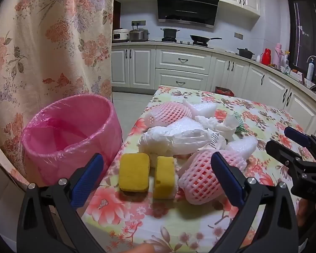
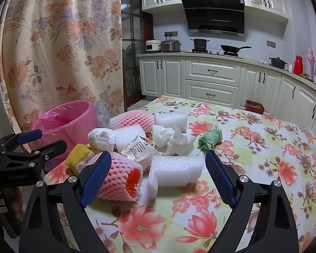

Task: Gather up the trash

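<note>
Both our tongs gape wide, empty. Left gripper (image 1: pixel 158 179) frames the yellow sponges (image 1: pixel 133 171), nearest, straight ahead; pink bin (image 1: pixel 73 126) just leftward. Right gripper (image 2: pixel 158 181) faces the white foam block (image 2: pixel 177 170), lying crosswise.

We see a tabletop (image 2: pixel 263 147) under smooth floral cloth, a bin (image 1: pixel 69 139) lined with thin glossy pink plastic, spongy yellow blocks (image 1: pixel 133 171), pink foam netting (image 2: pixel 118 181), white matt foam (image 2: pixel 177 168) and crumpled paper (image 2: pixel 174 139).
</note>
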Demonstrator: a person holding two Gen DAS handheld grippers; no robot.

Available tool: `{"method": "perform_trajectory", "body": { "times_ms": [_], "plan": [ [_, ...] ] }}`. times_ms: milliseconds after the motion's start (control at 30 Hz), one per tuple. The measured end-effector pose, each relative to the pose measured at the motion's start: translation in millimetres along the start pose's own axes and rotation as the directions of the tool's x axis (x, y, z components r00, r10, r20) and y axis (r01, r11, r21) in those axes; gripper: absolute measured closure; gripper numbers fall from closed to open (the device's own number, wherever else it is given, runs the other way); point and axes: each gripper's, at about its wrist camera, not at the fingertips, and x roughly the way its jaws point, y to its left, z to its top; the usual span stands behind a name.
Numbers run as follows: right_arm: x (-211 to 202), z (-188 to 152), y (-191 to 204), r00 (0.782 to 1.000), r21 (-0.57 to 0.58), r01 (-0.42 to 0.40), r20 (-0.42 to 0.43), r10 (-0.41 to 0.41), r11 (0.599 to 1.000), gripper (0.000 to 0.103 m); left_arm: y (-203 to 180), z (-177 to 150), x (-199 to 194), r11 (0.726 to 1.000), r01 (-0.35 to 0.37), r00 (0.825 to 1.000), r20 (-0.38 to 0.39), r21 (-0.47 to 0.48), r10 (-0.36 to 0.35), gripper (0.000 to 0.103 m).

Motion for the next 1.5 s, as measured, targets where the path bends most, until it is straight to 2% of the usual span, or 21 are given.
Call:
{"method": "perform_trajectory", "body": {
  "times_ms": [1500],
  "plan": [
    [-1.9, -0.3, -1.7, 1.000, -0.003, 0.003, 0.004, -0.003, 1.000, 0.018, 2.3, 4.4, -0.2, 1.000, 0.000, 1.000, 0.005, -0.001, 0.000, 0.005]
  ]
}}
